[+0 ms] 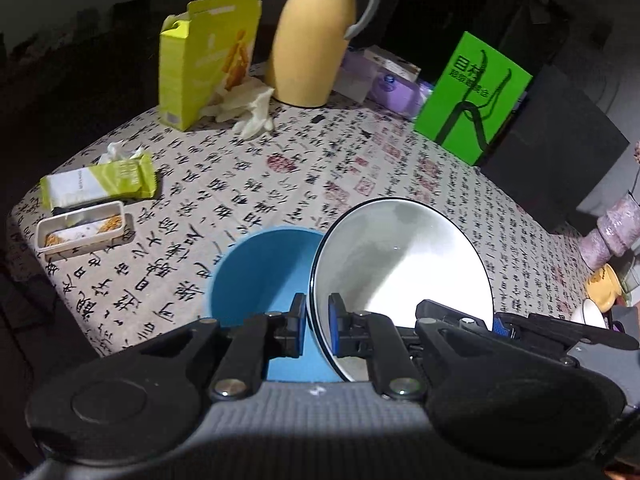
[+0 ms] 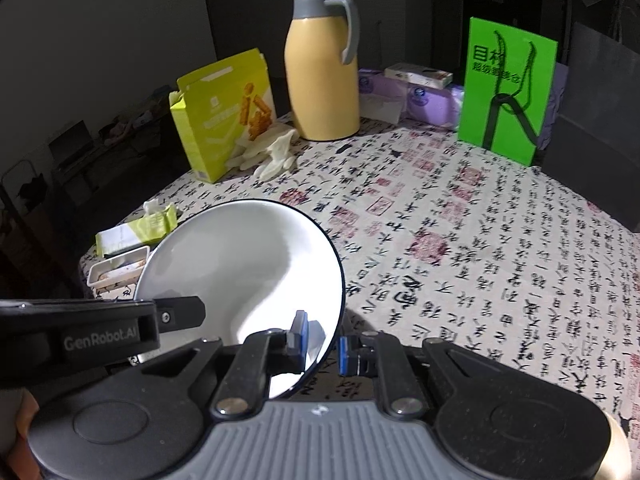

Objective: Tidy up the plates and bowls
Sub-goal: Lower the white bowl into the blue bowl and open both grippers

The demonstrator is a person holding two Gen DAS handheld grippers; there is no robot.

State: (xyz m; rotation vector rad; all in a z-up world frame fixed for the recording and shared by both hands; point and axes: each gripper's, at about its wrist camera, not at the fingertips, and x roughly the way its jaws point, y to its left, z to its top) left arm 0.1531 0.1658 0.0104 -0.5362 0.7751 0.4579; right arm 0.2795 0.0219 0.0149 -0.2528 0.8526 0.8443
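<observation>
Two tools pinch one white bowl (image 1: 404, 264) by its rim, one on each side. The left tool (image 1: 318, 322) has its pads pressed on the near left edge of the bowl. The right tool (image 2: 322, 338) has its pads pressed on the near right edge. The bowl is white and shiny inside, with a thin dark line around its rim. It is tipped up and held just above the counter (image 2: 460, 240). A blue bowl (image 1: 260, 272) sits under it and to its left, and the white bowl and the left tool hide part of it. The bottom of the white bowl is hidden too.

Past the bowls, the counter has a cloth with black writing. At its left edge lie a small tray (image 1: 82, 230) and a green wipes pack (image 1: 100, 182). Far back stand a yellow-green box (image 2: 226, 116), a yellow jug (image 2: 322, 64) and a bright green card (image 2: 506, 90). The room behind is too dark to make out.
</observation>
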